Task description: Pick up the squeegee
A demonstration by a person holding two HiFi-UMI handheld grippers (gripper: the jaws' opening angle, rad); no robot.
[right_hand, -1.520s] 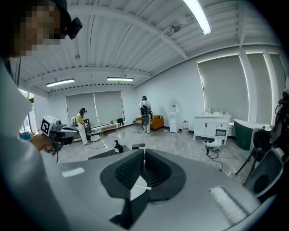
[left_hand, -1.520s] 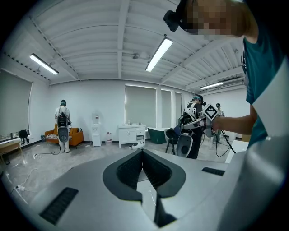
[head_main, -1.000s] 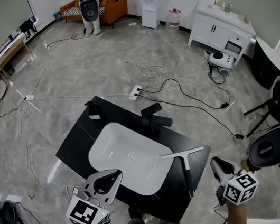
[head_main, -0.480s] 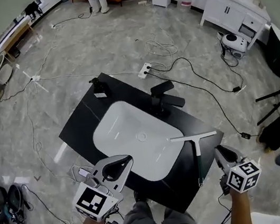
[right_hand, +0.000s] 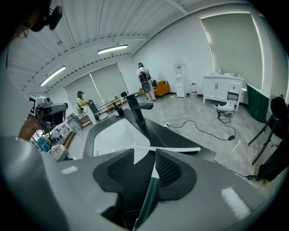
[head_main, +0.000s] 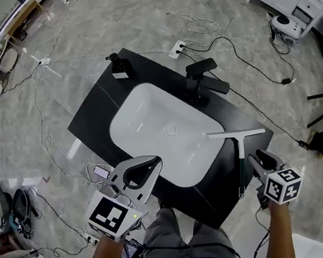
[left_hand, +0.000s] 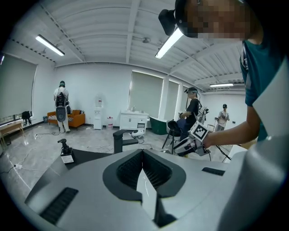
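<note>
The squeegee (head_main: 236, 135) lies on the right end of the black counter (head_main: 95, 121), its white blade across the far end and its dark green handle (head_main: 241, 170) pointing toward me. My right gripper (head_main: 257, 158) hovers just right of the handle's near end. Its jaws are opening. In the right gripper view the handle (right_hand: 149, 198) runs through the gap of the right gripper (right_hand: 144, 155), and the pads do not touch it. My left gripper (head_main: 155, 161) hangs over the counter's near edge by the sink, shut and holding nothing; the left gripper view shows the left gripper (left_hand: 142, 151) with its pads meeting.
A white sink basin (head_main: 148, 124) fills the counter's middle. A black faucet (head_main: 202, 78) stands behind it and a small black dispenser (head_main: 117, 66) sits at the far left corner. Cables and a power strip (head_main: 177, 49) lie on the floor beyond. Other people stand in the room.
Both grippers have come down toward the counter, and the right one now sits close beside the squeegee handle's near end. The head view has shifted so the counter sits higher in the picture.
</note>
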